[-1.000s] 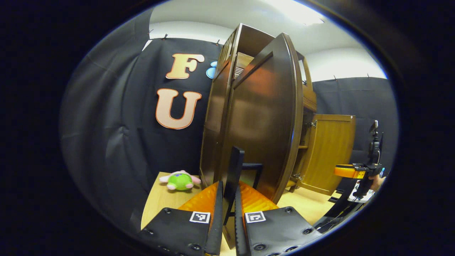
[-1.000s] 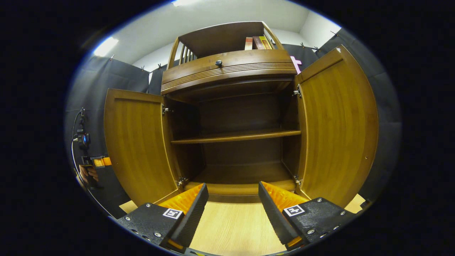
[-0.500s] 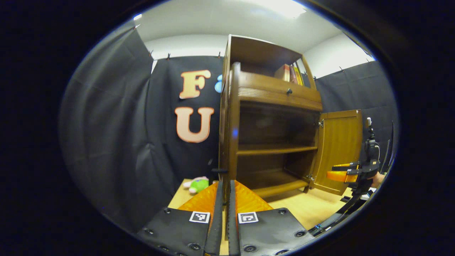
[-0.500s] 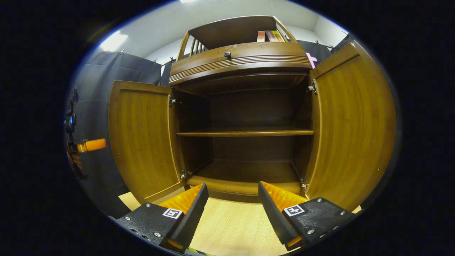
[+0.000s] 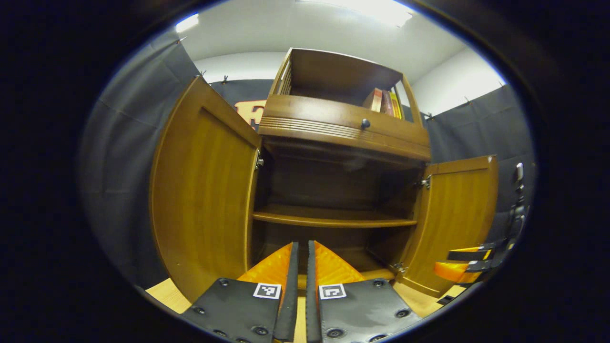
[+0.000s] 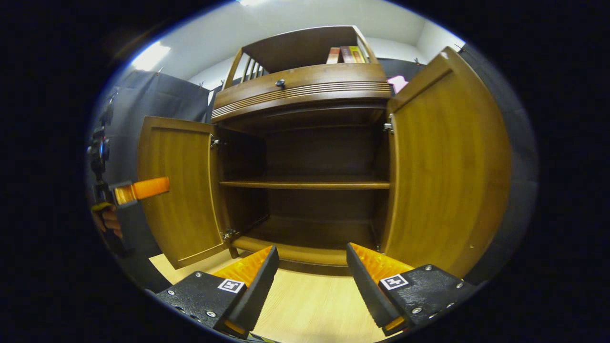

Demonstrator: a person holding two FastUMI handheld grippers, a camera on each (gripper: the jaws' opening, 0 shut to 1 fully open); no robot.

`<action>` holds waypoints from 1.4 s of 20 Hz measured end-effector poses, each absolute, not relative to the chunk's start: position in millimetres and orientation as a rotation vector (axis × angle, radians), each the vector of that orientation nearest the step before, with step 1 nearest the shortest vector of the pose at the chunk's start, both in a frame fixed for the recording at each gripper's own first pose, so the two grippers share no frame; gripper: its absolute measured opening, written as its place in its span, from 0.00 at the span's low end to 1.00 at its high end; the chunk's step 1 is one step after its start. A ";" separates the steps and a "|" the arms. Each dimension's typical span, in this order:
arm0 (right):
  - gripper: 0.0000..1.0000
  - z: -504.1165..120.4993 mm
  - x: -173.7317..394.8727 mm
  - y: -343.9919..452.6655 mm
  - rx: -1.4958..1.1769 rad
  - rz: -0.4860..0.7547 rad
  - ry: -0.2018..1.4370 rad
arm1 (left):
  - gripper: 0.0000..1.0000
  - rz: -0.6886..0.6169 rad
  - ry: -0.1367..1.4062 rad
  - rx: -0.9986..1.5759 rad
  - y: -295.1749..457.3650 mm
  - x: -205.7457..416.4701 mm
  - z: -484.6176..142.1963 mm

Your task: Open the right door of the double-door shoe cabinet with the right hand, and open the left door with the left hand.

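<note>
left gripper point(image 5: 300, 267) jaws pressed together, holding nothing, aimed at the open shoe cabinet point(image 5: 333, 128). right gripper point(image 6: 312, 269) jaws spread wide, empty, above the counter point(image 6: 310, 305). left door point(image 5: 205, 190) and right door point(image 6: 443, 162) both swung open; bare inner shelf point(image 6: 305, 183), books point(image 6: 345, 55) on top.

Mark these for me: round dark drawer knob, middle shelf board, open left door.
Round dark drawer knob point(image 5: 365, 124), left gripper view, on its face.
Wooden middle shelf board point(image 6: 305, 184), right gripper view, front edge.
Open brown wooden left door point(image 5: 205, 200), left gripper view, inner panel.
</note>
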State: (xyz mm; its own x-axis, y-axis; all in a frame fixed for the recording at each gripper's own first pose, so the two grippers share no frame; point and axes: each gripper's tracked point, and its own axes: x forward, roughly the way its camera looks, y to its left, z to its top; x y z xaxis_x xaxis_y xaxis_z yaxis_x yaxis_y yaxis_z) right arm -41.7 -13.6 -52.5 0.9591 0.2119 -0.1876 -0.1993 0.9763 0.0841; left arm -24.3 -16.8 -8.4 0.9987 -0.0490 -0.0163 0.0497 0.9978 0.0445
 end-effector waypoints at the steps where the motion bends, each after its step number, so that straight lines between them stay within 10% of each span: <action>1: 0.88 -51.1 -44.1 -22.1 0.066 0.189 0.189 | 0.15 -0.010 0.008 0.049 -19.4 -18.3 -15.6; 2: 0.88 -50.8 -46.8 -31.0 0.062 0.172 0.182 | 0.07 0.001 0.006 0.036 -25.0 -14.7 -22.2; 11: 0.88 -48.1 -48.5 -54.0 0.024 0.099 0.156 | 0.96 -0.028 0.022 0.014 -49.8 -6.9 -41.4; 28: 0.88 -40.9 -40.7 -24.0 0.053 0.137 0.127 | 0.97 0.023 -0.053 0.115 -20.8 -14.9 -4.9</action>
State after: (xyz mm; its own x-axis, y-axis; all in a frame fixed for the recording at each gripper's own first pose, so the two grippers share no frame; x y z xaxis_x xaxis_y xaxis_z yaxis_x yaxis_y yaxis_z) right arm -40.7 -24.0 -40.9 0.9826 0.1396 -0.1228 -0.1329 0.9892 0.0613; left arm -14.9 -20.8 -4.9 0.9983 0.0200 0.0539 -0.0260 0.9931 0.1143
